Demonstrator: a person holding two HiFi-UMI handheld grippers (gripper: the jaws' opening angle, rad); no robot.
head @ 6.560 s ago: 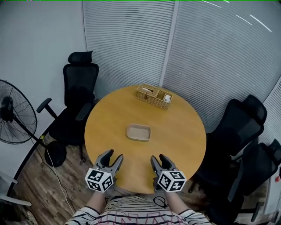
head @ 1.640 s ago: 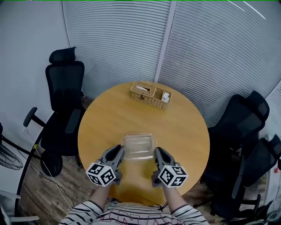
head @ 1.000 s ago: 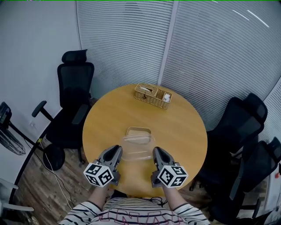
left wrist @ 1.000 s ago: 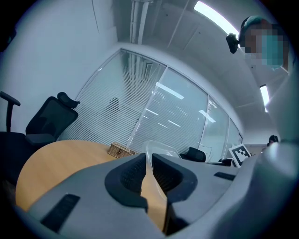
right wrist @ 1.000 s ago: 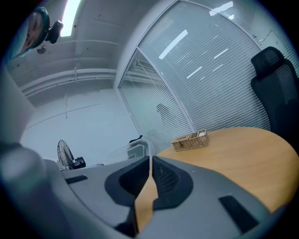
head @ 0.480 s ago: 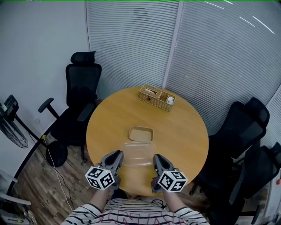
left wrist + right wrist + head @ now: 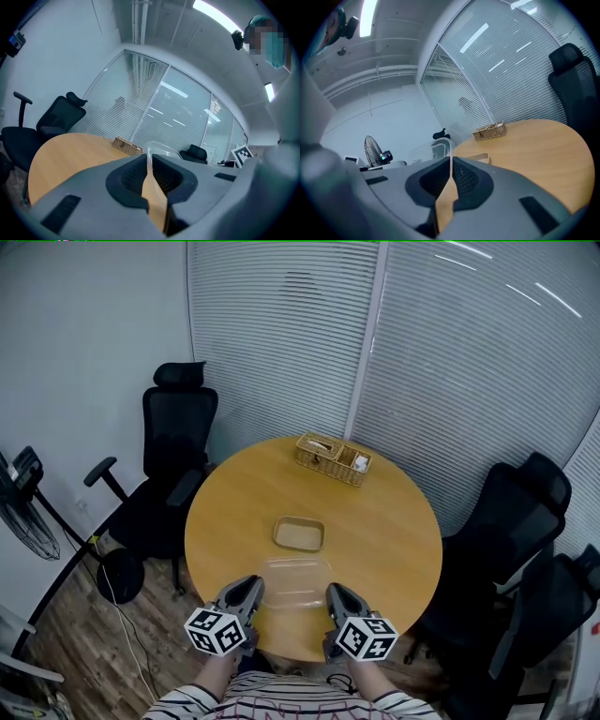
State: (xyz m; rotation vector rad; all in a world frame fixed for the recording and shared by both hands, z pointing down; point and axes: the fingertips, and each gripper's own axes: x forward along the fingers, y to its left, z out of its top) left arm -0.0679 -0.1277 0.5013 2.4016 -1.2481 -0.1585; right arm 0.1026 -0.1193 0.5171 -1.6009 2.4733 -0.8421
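Left gripper (image 7: pixel 149 169): 2 jaws pinched narrow on the thin rim of a clear rectangular plastic container (image 7: pixel 162 151). The rim runs up through the slit between the pads, and the container wall rises just beyond them.

Right gripper (image 7: pixel 450 169): same condition. Its 2 jaws are clamped narrow on the opposite rim, and the clear wall stands just past the jaws in the right gripper view.

Head view: the container hangs level between my 2 grippers, with the left gripper on its left short side and the right gripper on its right short side. It sits over the near edge of the round yellow-brown wooden tabletop (image 7: pixel 394 521). I cannot tell whether its underside touches the tabletop.

Just beyond the container, toward the tabletop's centre, lies 1 shallow beige rectangular tray (image 7: pixel 299 533). It is near the container but apart from it as seen from above.

At the far edge stands 1 woven wicker basket (image 7: pixel 333 457) with 2 compartments, well apart from the tray.

Surroundings:
- 1 black high-backed office chair (image 7: pixel 173 456) at the tabletop's left.
- 2 black office chairs (image 7: pixel 511 512) at its right.
- A black standing fan (image 7: pixel 19 507), cut off by the left border.
- White slatted blinds (image 7: pixel 281 352) along the far wall.
- Wood-pattern floor (image 7: pixel 84 615).
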